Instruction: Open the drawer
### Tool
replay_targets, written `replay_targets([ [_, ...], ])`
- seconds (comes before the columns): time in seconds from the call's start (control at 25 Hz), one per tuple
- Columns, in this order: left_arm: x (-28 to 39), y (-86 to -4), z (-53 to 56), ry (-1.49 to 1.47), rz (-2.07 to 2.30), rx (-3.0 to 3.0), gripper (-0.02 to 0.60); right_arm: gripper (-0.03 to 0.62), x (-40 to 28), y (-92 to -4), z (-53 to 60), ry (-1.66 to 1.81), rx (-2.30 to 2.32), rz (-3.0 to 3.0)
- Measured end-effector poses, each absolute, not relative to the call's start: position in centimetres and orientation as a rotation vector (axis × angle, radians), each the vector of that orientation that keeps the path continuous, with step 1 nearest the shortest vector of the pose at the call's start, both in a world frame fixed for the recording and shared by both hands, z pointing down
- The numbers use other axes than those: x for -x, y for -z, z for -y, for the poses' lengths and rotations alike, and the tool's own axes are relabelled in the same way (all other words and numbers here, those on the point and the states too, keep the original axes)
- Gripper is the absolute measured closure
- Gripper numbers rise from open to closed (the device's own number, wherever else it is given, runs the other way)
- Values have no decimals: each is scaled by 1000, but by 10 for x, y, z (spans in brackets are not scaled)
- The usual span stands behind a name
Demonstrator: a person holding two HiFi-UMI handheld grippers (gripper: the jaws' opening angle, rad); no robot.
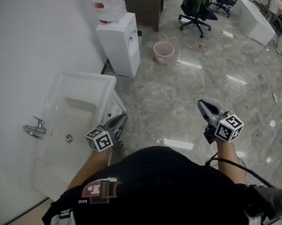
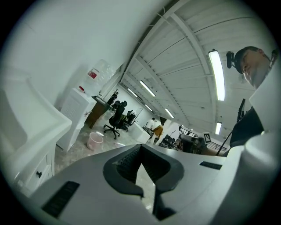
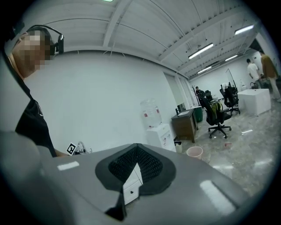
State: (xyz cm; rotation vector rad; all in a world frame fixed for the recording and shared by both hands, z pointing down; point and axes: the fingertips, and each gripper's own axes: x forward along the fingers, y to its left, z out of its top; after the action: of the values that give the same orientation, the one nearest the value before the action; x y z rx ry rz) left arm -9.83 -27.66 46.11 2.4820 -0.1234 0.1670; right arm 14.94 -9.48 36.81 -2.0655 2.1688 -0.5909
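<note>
White sink basin [image 1: 60, 84], left of frame; drain [image 1: 68, 138] visible in its floor. Drawer [image 1: 114, 104] in the cabinet under the basin's right edge, front shut, facing right toward the floor; long axis unclear. Left gripper [image 1: 123, 116] just beside it, jaws together, holding nothing. Pink bucket [image 1: 163, 52], upper centre, contents not discernible. Right gripper [image 1: 200, 103], right of centre, jaws together, empty.

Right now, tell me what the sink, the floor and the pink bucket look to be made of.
Sink: smooth white with a thick rounded rim; ceramic or moulded plastic, I cannot tell which.
Floor: polished grey stone or stone-look tile, veined, with bright glossy reflections.
Pink bucket: probably plastic, going by the thin wall and even, dull colour.
</note>
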Motion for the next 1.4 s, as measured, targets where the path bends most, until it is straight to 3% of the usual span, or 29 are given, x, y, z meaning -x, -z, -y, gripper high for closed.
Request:
replay_targets([
  [0.8, 100, -655, 334, -257, 432, -2149, 581, 592, -134, -516, 186, 822, 1881, -2216],
  [1.4, 164, -850, 410, -147, 856, -1869, 581, 592, -83, -668, 213, 1065, 1708, -2284],
])
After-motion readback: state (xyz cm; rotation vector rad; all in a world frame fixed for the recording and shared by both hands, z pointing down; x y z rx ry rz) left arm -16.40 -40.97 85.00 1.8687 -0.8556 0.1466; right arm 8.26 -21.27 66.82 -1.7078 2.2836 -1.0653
